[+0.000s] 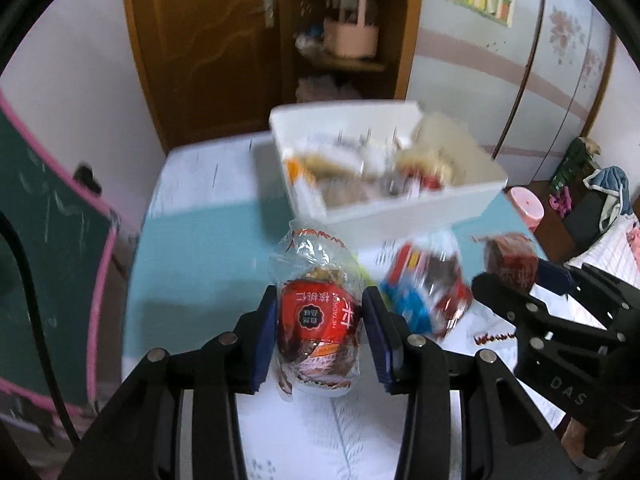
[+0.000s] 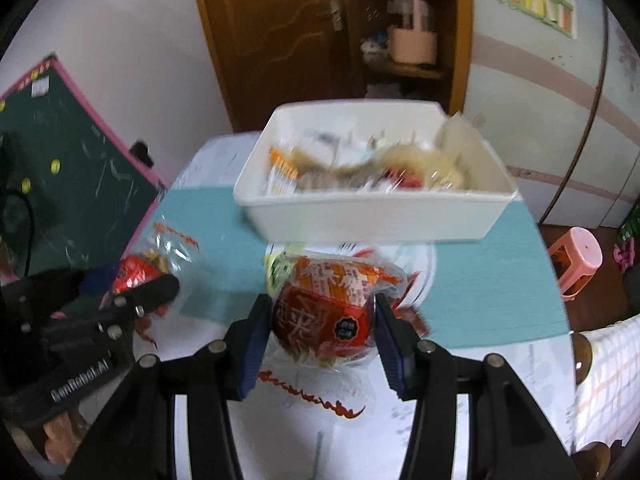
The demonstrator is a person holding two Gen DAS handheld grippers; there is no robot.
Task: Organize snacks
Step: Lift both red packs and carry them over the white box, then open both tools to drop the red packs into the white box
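My left gripper (image 1: 320, 332) is shut on a clear snack packet with a red label (image 1: 318, 320), held above the table. My right gripper (image 2: 320, 332) is shut on another red and orange snack packet (image 2: 332, 308); it also shows at the right of the left wrist view (image 1: 510, 264). The left gripper and its packet (image 2: 138, 270) show at the left of the right wrist view. A white bin (image 1: 400, 216) (image 2: 372, 216) holding several snack packets stands farther back on the table. A blue and red packet (image 1: 428, 292), blurred, lies between the grippers.
The table (image 1: 200, 248) has a teal and white cover. A green chalkboard with a pink frame (image 2: 72, 168) leans at the left. A wooden door and shelf stand behind. A pink stool (image 2: 576, 256) is on the floor at the right.
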